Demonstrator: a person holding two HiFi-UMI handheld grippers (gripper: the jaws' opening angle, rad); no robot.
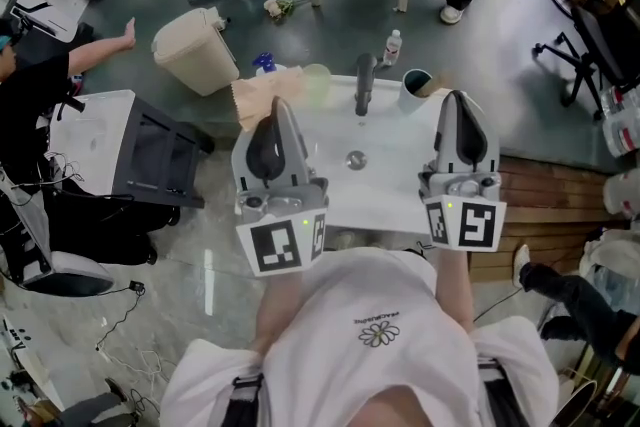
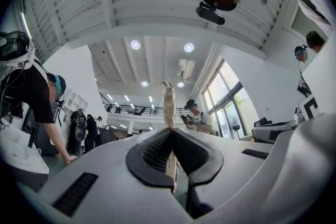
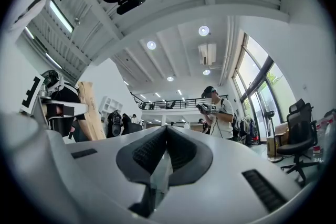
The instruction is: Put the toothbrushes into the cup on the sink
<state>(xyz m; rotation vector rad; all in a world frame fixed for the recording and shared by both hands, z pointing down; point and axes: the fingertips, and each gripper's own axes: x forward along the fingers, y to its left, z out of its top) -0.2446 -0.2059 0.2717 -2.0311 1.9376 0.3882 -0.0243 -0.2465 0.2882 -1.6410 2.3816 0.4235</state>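
Note:
In the head view, both grippers point upward, away from the white sink (image 1: 400, 180). My left gripper (image 1: 281, 107) is shut on a long tan paper-wrapped pack (image 2: 168, 105). The pack sticks out past the jaw tips and also shows as tan paper (image 1: 262, 97) behind that gripper. My right gripper (image 1: 458, 98) hangs over the sink's right side, its jaws closed together (image 3: 167, 129), with nothing showing beyond the tips. A dark cup (image 1: 415, 85) stands at the sink's back right, beside the grey faucet (image 1: 364, 85). No bare toothbrush is visible.
A pale green cup (image 1: 317, 83) and a blue spray bottle (image 1: 264, 65) sit at the sink's back left. On the floor stand a small white bottle (image 1: 392, 46) and a beige bin (image 1: 193, 50). A grey cabinet (image 1: 140, 155) is to the left, with people standing around.

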